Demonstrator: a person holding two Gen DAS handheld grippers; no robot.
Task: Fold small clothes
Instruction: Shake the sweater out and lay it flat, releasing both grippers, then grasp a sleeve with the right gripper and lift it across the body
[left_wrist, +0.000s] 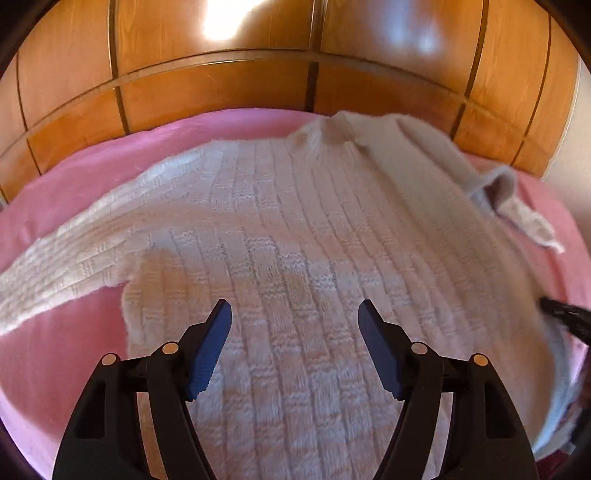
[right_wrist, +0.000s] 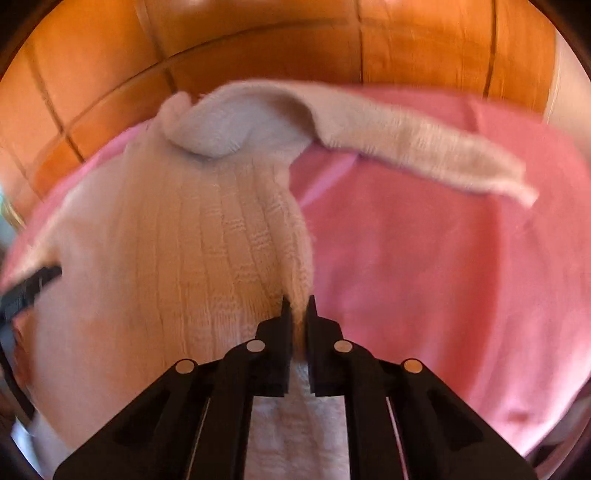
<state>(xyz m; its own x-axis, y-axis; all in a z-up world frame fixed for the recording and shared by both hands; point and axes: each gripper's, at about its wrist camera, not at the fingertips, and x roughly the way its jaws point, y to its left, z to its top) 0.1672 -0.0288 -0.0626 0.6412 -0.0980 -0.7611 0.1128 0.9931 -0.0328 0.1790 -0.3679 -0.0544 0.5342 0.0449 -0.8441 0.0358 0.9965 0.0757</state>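
Note:
A small white knitted sweater (left_wrist: 280, 229) lies spread on a pink bed cover (left_wrist: 66, 369). Its left sleeve (left_wrist: 66, 273) stretches out flat to the left. Its right sleeve (right_wrist: 424, 155) is lifted and hangs over the cover. My left gripper (left_wrist: 294, 314) is open and empty, just above the sweater's lower body. My right gripper (right_wrist: 298, 306) is shut on the sweater's right side edge (right_wrist: 295, 266) and holds it raised; the view is blurred. The right gripper's tip (left_wrist: 565, 317) shows at the right edge of the left wrist view.
A wooden panelled wardrobe (left_wrist: 258, 55) stands right behind the bed. The pink cover (right_wrist: 443, 277) spreads bare to the right of the sweater. The left gripper's finger (right_wrist: 29, 288) shows at the left edge of the right wrist view.

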